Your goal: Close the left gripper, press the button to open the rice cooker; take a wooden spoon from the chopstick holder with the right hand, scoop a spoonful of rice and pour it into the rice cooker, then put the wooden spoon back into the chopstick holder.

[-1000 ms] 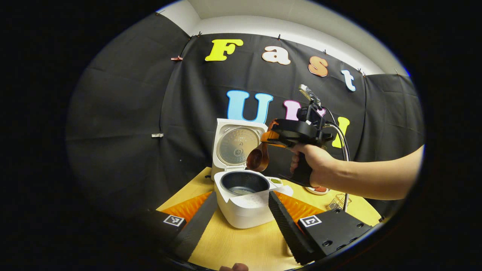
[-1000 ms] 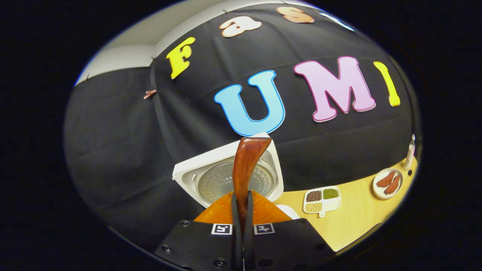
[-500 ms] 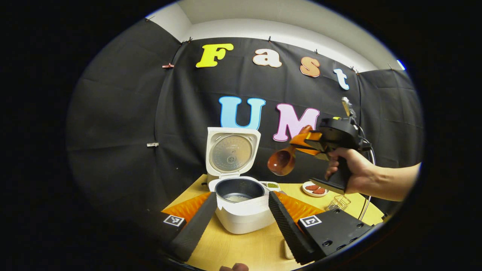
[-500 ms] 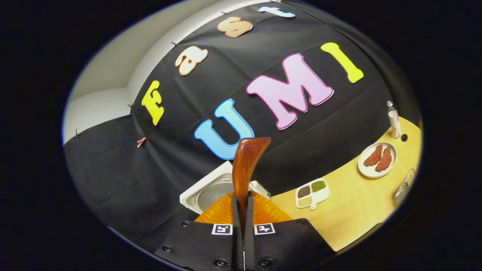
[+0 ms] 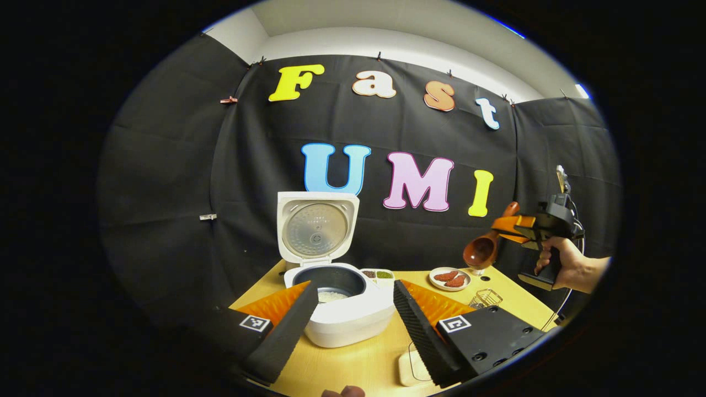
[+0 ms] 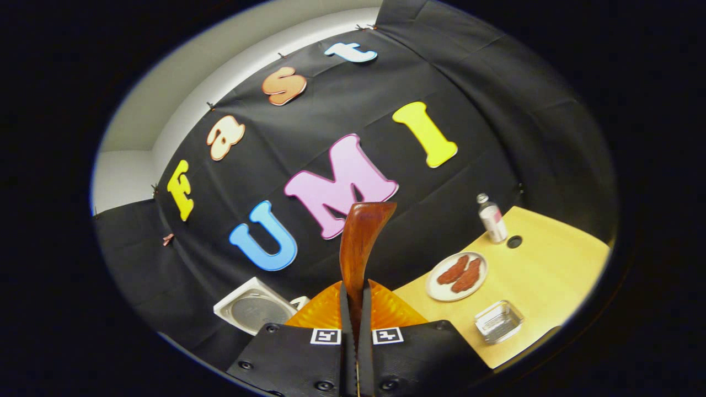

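The white rice cooker (image 5: 345, 325) stands with its lid (image 5: 316, 229) up, and a little rice lies in the dark pot (image 5: 332, 295). My left gripper (image 5: 353, 325) is open, its fingers framing the cooker from the near side. Far to the right, a hand (image 5: 568, 267) holds my right gripper (image 5: 504, 225) high above the table. It is shut on the wooden spoon (image 5: 481, 251), whose bowl hangs tilted down. The spoon handle (image 6: 361, 242) rises from the shut right gripper (image 6: 353, 300). A small wire holder (image 6: 498, 321) sits on the table below and to its right.
A plate of red sausage pieces (image 6: 456, 268) lies beside the wire holder (image 5: 485, 298). A bottle (image 6: 491, 218) stands near a hole (image 6: 514, 241) at the back of the table. A divided dish of grains (image 5: 378, 274) sits behind the cooker. A pale container (image 5: 411, 366) is at the table's front.
My right gripper has carried the spoon from above the cooker's pot away to the right, over the plate's side of the table. The cooker stays open and my left gripper stays open.
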A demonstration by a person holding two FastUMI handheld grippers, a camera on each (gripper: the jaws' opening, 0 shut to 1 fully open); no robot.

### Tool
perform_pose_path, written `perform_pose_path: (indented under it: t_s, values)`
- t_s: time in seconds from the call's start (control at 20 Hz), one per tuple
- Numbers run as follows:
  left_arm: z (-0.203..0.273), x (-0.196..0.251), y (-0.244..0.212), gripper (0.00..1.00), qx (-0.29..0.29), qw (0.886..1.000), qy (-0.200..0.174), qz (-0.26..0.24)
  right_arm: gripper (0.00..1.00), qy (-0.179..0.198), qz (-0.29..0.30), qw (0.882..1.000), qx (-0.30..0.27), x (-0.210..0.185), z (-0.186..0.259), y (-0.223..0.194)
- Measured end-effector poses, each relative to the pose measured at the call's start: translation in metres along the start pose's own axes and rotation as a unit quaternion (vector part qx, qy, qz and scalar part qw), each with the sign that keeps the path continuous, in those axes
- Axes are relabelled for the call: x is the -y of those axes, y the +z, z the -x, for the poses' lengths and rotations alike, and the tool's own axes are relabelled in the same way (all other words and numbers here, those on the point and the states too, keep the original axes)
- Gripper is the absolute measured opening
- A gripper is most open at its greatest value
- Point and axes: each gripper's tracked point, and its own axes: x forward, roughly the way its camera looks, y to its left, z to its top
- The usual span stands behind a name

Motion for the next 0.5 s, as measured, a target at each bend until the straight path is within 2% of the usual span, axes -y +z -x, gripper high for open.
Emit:
perform_pose_path:
  t_s: [0.05, 0.1, 0.35, 0.5]
  values:
    - [-0.002, 0.004, 0.002, 0.95, 0.000, 1.000, 0.000, -0.002, 0.11, -0.014, 0.005, 1.000, 0.002, 0.021, 0.003, 0.004]
    - [-0.004, 0.008, 0.002, 0.95, -0.002, 1.000, 0.001, -0.005, 0.06, -0.028, 0.012, 1.000, 0.000, 0.044, 0.003, 0.007]
    - [-0.008, 0.027, 0.000, 0.95, -0.014, 1.000, 0.007, -0.012, 0.06, -0.077, 0.052, 0.995, -0.025, 0.137, -0.002, -0.011]
    - [-0.009, 0.041, 0.000, 0.95, -0.020, 1.000, 0.008, -0.023, 0.06, -0.089, 0.066, 0.993, -0.045, 0.166, -0.015, -0.031]
